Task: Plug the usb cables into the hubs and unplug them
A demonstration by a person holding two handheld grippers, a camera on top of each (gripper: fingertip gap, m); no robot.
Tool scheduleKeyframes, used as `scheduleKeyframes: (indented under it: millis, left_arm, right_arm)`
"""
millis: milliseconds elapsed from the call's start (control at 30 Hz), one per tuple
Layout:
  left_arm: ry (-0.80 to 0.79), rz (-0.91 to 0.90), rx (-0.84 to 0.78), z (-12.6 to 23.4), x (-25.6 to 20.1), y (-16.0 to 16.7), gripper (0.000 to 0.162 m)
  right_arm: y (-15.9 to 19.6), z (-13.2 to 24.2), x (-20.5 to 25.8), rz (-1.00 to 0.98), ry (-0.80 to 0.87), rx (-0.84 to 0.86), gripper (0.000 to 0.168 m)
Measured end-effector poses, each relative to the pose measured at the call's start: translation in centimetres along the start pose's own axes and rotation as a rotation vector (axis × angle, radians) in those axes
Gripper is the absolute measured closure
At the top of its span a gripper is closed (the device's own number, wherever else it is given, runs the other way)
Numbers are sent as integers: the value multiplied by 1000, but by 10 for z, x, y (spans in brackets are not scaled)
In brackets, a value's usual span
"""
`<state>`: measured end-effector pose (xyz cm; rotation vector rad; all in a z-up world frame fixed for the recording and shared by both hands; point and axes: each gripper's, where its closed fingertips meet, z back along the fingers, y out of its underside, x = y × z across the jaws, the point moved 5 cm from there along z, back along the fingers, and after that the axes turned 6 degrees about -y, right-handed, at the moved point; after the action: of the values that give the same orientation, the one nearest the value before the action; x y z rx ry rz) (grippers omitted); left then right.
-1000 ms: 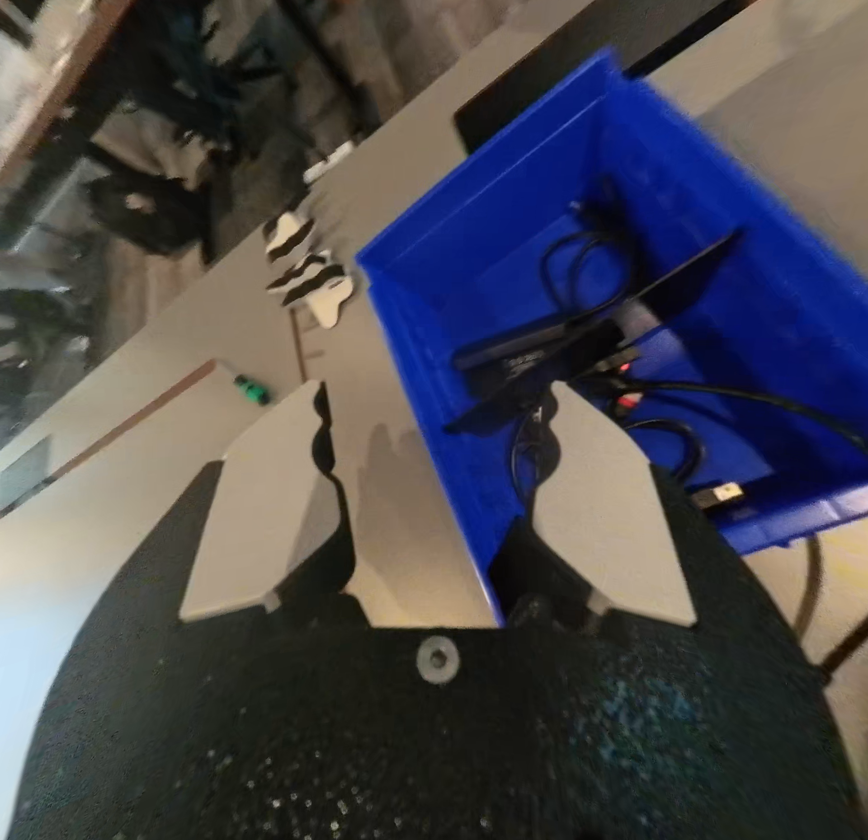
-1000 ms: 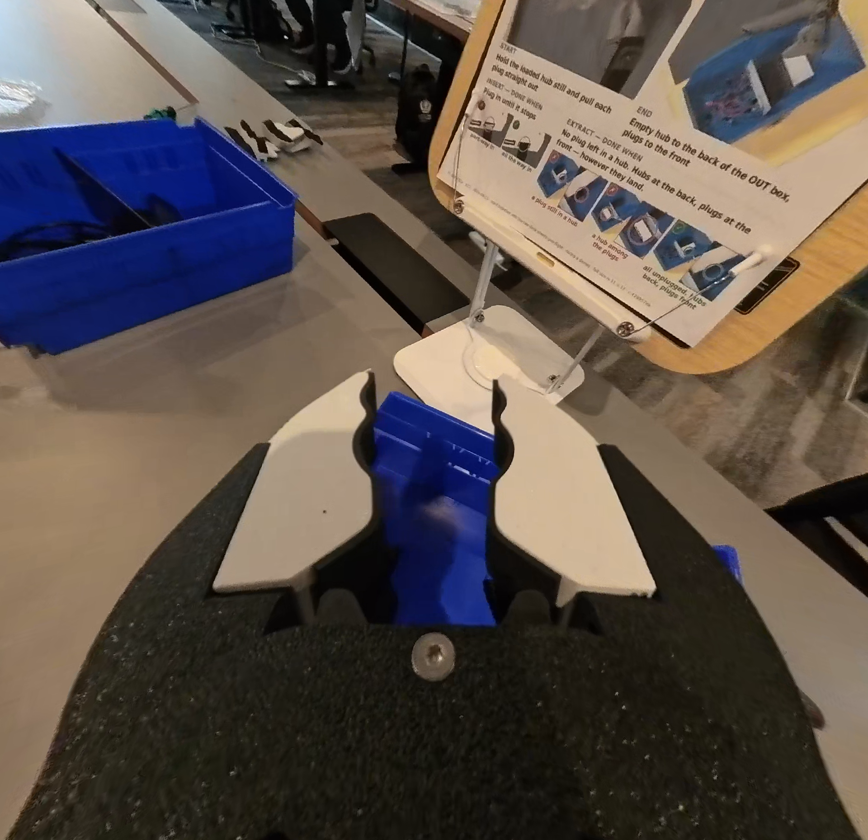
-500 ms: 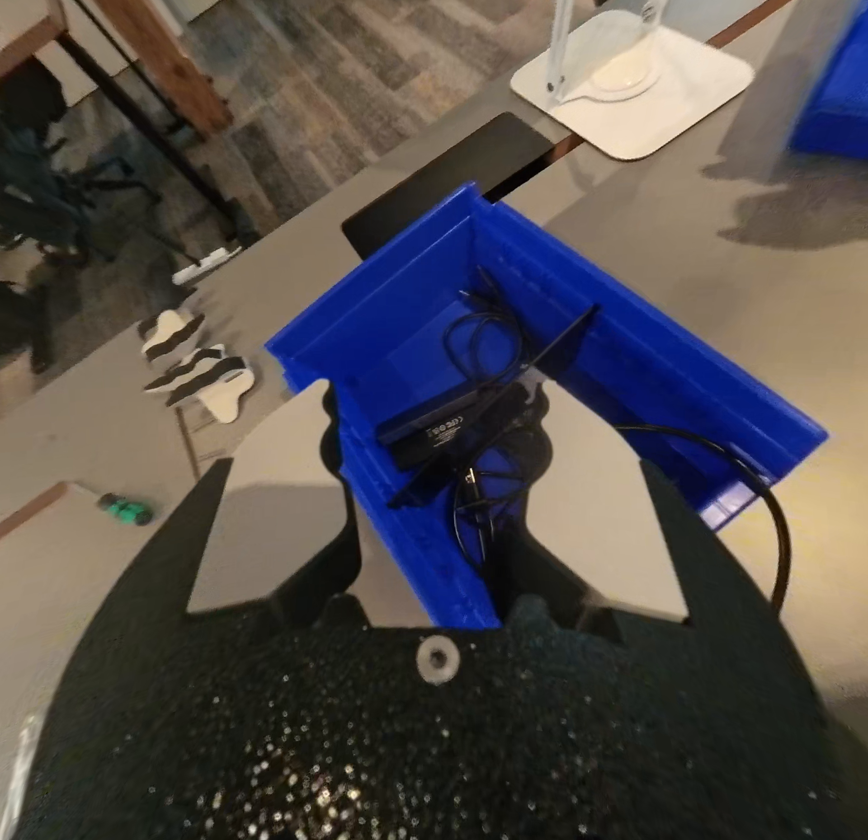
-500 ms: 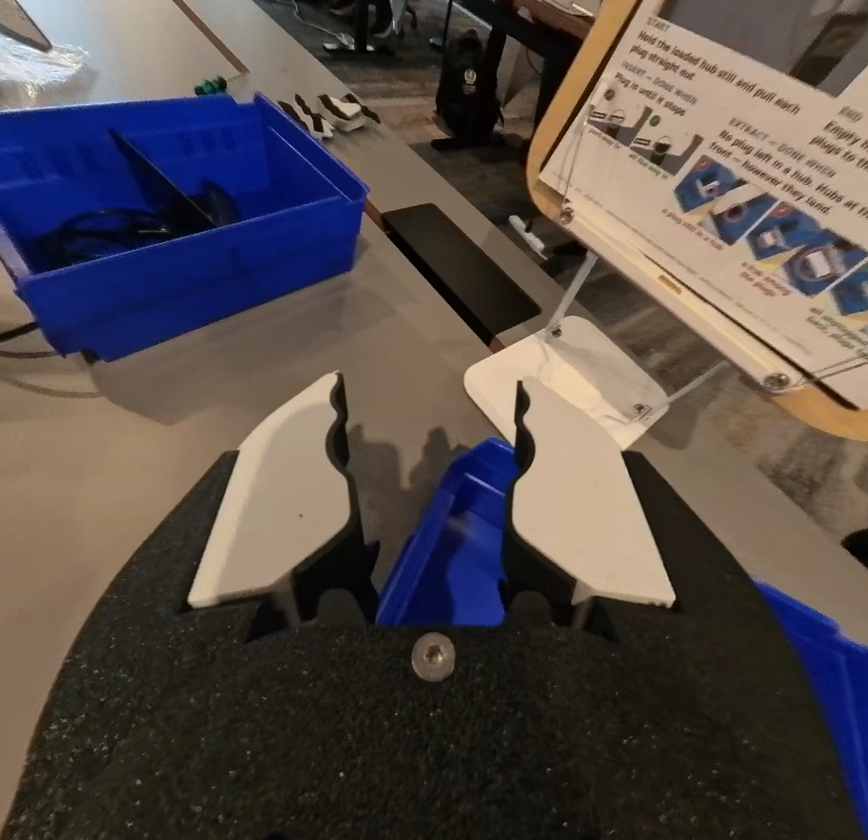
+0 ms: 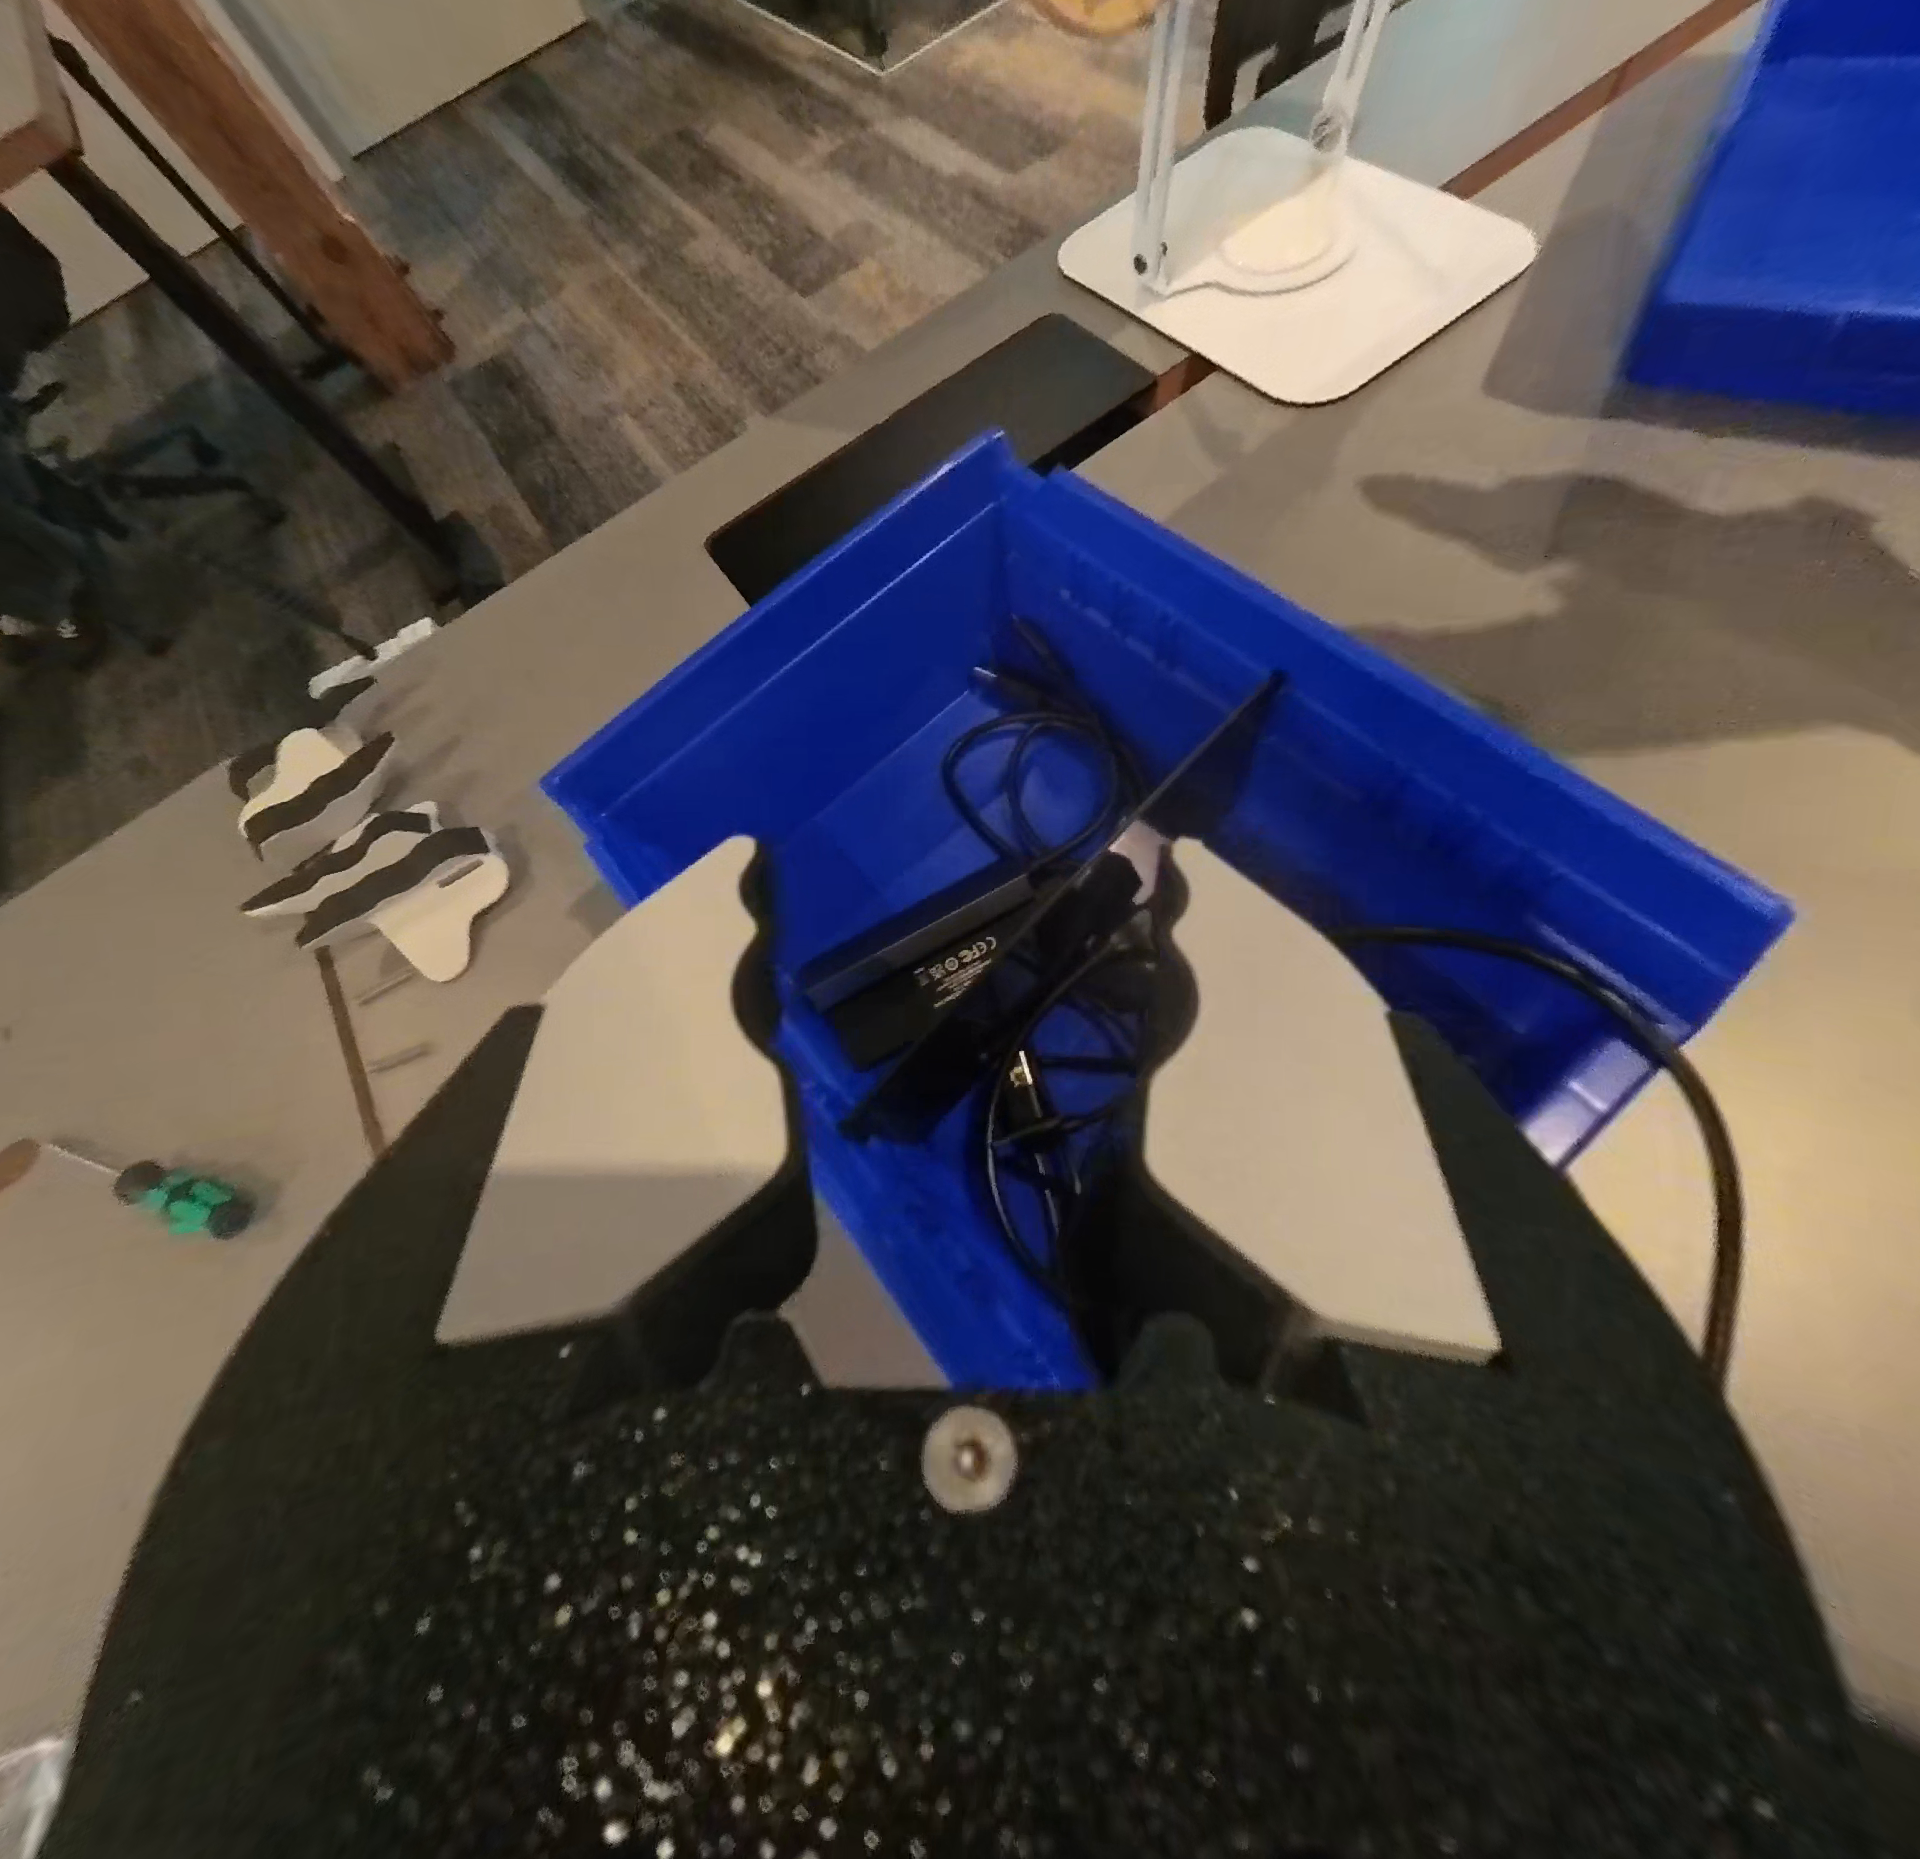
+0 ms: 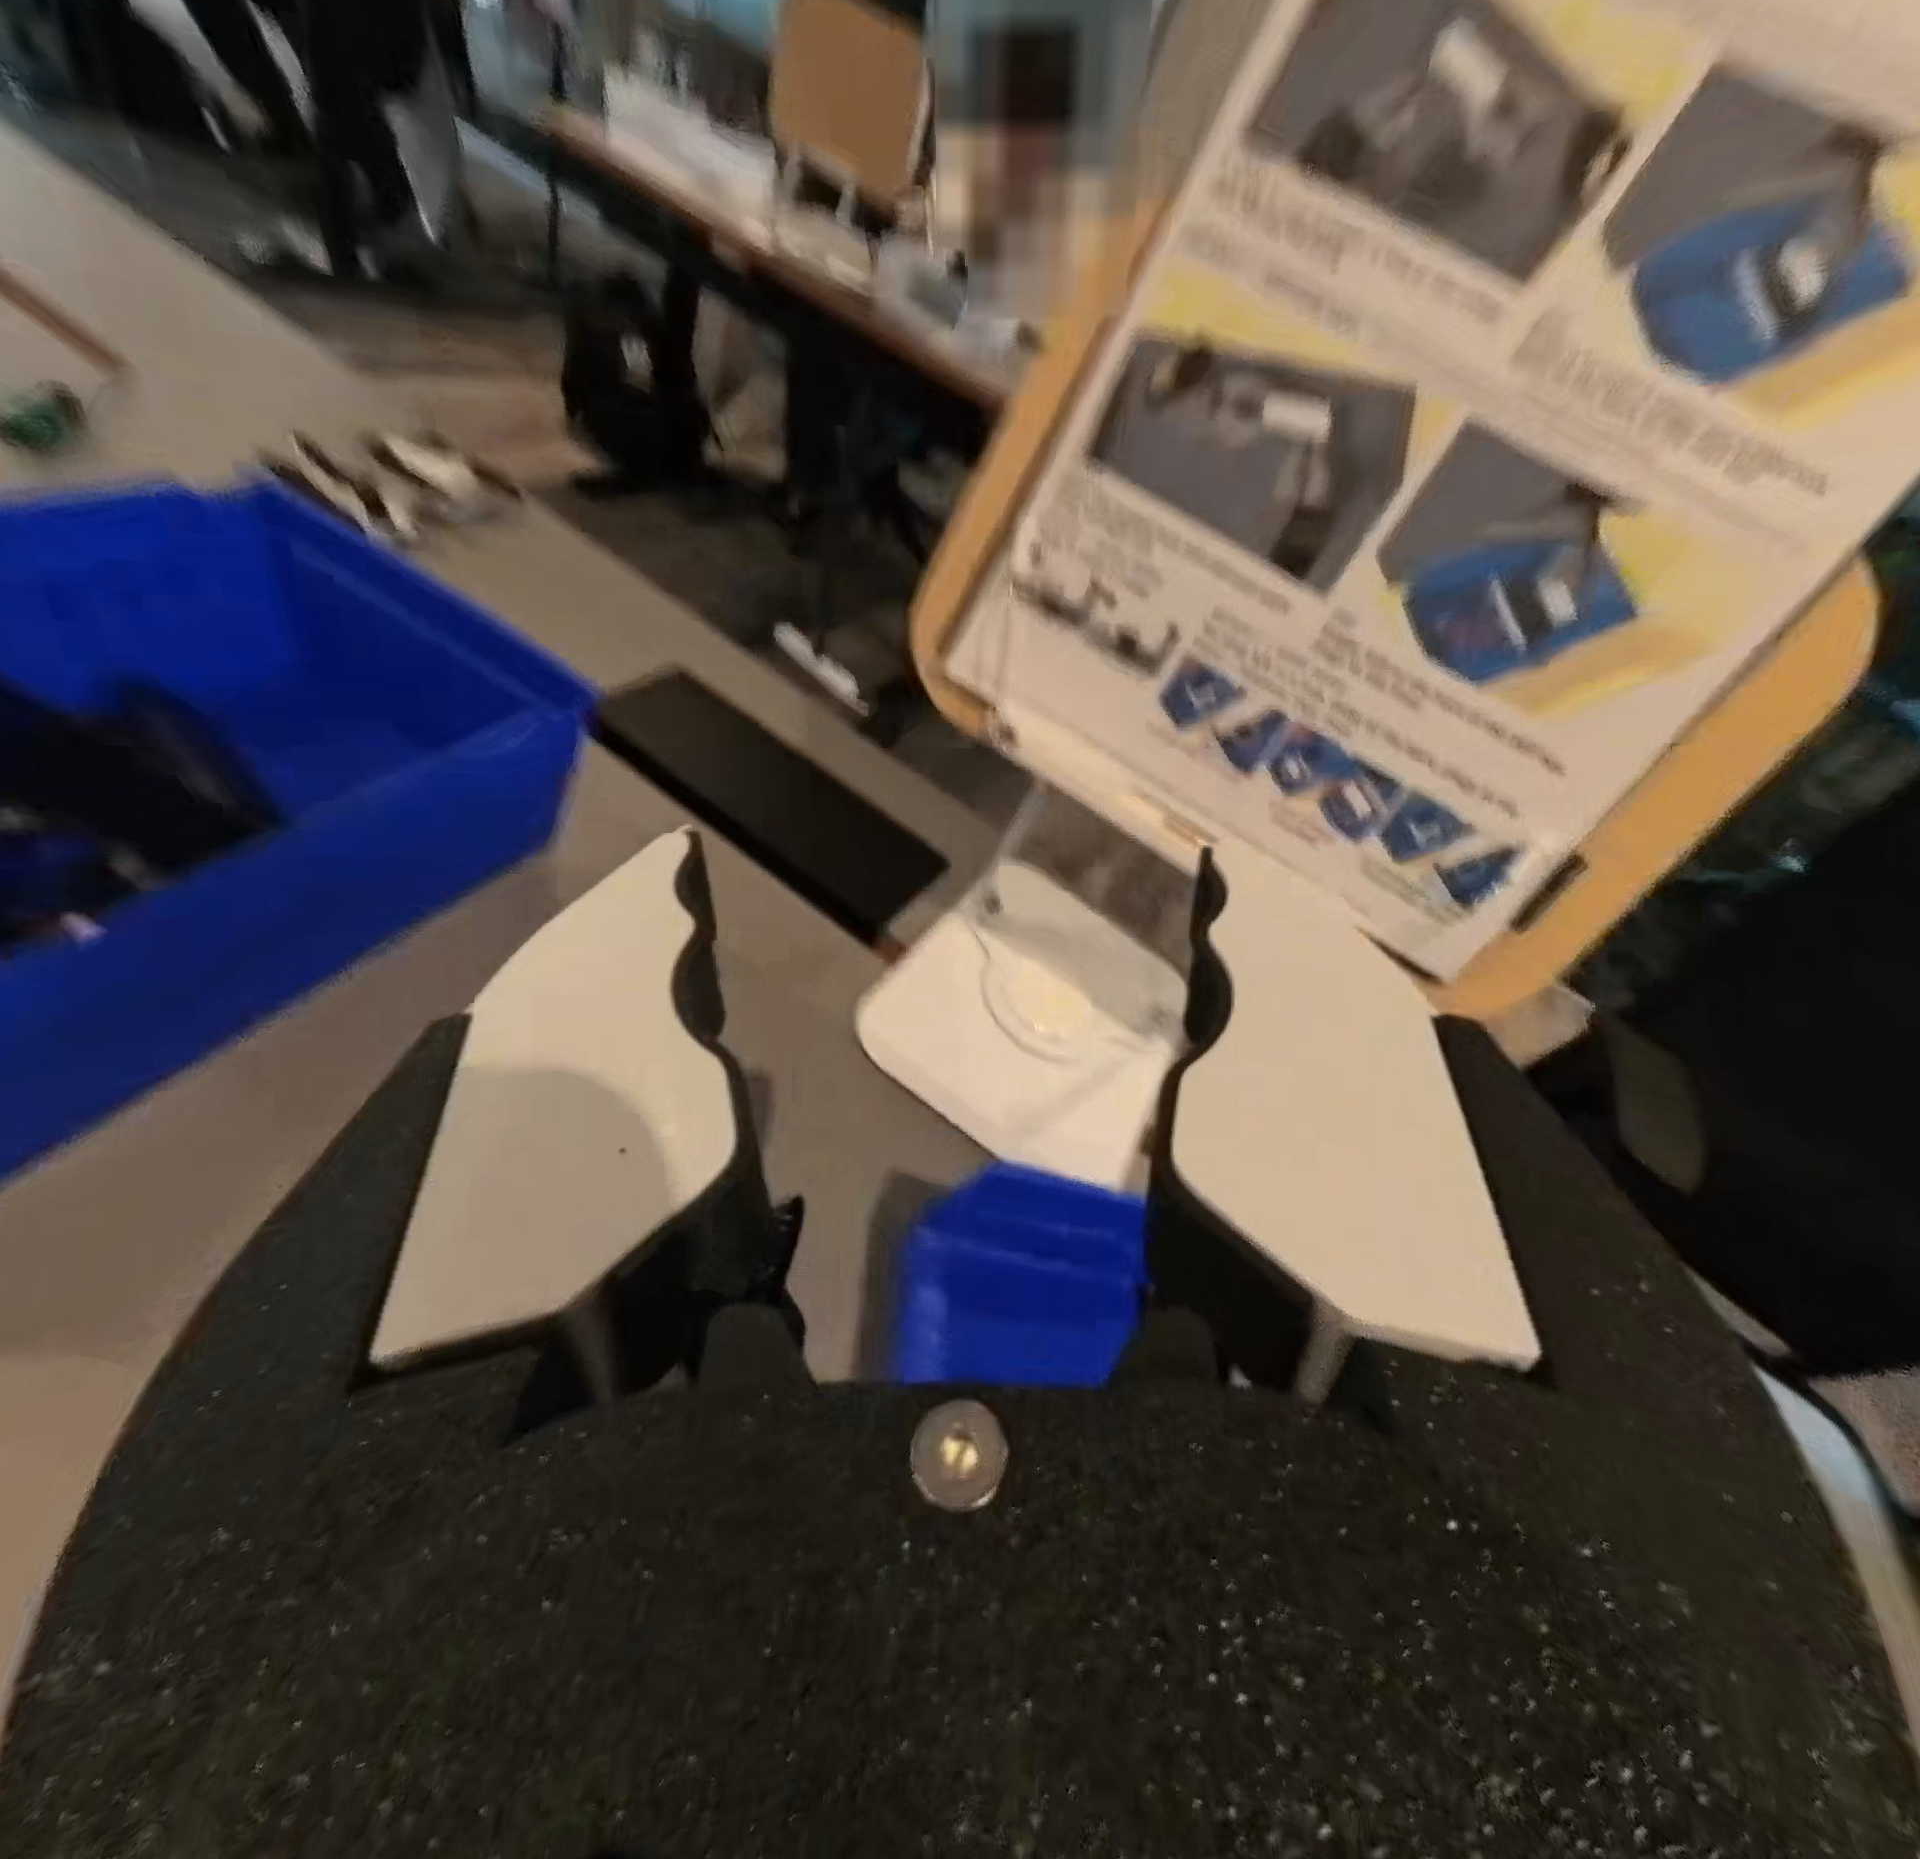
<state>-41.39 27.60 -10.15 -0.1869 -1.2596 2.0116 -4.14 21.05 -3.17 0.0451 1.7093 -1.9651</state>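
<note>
In the left wrist view the left tongs (image 5: 961, 864) hang spread wide and empty above a blue bin (image 5: 1351, 729) on the grey counter (image 5: 156, 1040), where a black hub (image 5: 914, 968) and tangled black cables (image 5: 1029, 770) lie, while the blurred right wrist view shows the right tongs (image 6: 945, 864) likewise parted and empty, over a second blue bin's corner (image 6: 1018, 1279).

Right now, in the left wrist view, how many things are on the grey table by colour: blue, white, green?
Blue: 2 (bin with cables, far bin)
White: 1 (stand base)
Green: 1 (small green object)
Total: 4
</note>
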Motion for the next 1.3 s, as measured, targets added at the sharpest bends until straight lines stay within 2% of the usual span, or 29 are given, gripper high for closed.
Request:
scheduleKeyframes:
  millis: [100, 367, 700, 1067, 1133, 1233, 1300]
  left_arm:
    - [-2, -8, 38, -3, 1, 5, 94]
    - [-16, 7, 56, -3, 3, 7, 105]
    - [27, -107, 123, -20, -28, 2, 103]
    - [-75, -47, 83, -21, -5, 3, 104]
    - [-130, -65, 31, -21, 0, -3, 114]
    - [-250, -124, -134, -17, 5, -20, 134]
    - [-275, -150, -182, -17, 3, -25, 138]
  right_arm:
    - [-25, -2, 33, 6, -78, -139, 104]
    - [-4, -44, 64, -5, -309, -31, 104]
    - [9, -56, 71, 5, -382, 29, 108]
    - [17, -64, 78, 40, -415, 70, 113]
    - [18, -66, 80, 47, -417, 78, 113]
    - [18, -67, 81, 49, -416, 79, 114]
    - [16, -66, 80, 37, -420, 63, 114]
